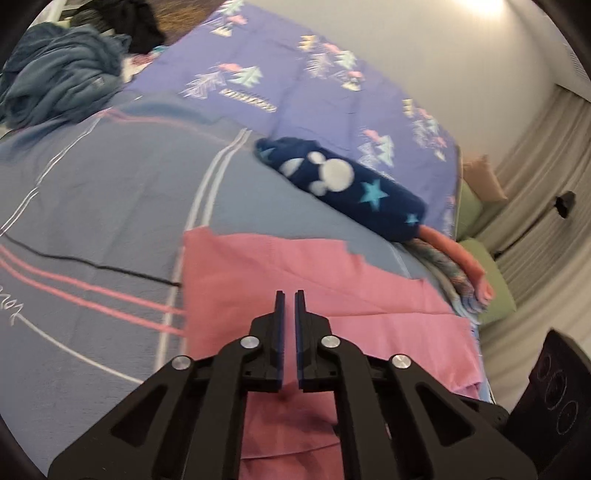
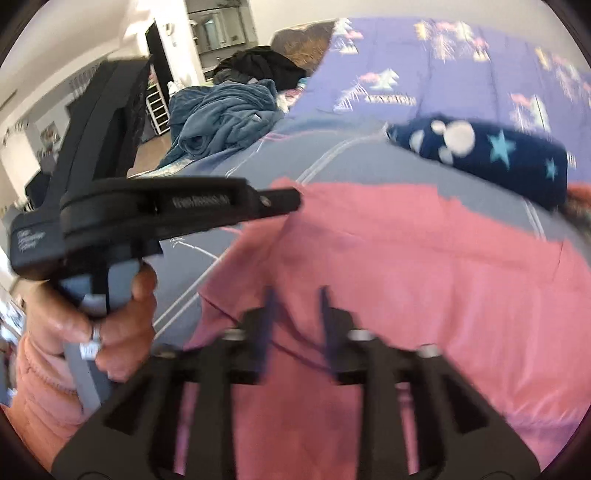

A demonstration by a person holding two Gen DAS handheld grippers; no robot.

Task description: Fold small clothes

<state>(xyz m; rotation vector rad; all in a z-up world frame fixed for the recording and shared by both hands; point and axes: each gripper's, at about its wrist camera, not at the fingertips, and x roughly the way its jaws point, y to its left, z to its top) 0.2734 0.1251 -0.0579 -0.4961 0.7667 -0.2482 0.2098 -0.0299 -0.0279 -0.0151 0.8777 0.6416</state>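
A pink garment point(image 1: 295, 288) lies flat on the bed, and shows in the right wrist view point(image 2: 406, 277) too. My left gripper point(image 1: 290, 295) hovers over its near part, jaws nearly closed with a thin gap and nothing between them. It shows from the side in the right wrist view point(image 2: 280, 201). My right gripper point(image 2: 295, 295) is open above the pink garment, empty and blurred by motion. A folded navy piece with stars and white shapes point(image 1: 343, 181) lies beyond the pink garment; it also shows in the right wrist view point(image 2: 480, 151).
The bed has a grey-blue striped cover point(image 1: 92, 206) and a purple sheet point(image 1: 295, 74). A crumpled blue blanket point(image 1: 55, 77) and dark clothes point(image 1: 136, 22) lie at its far left. More folded clothes point(image 1: 458, 273) sit at the right edge, by green cushions point(image 1: 491, 273).
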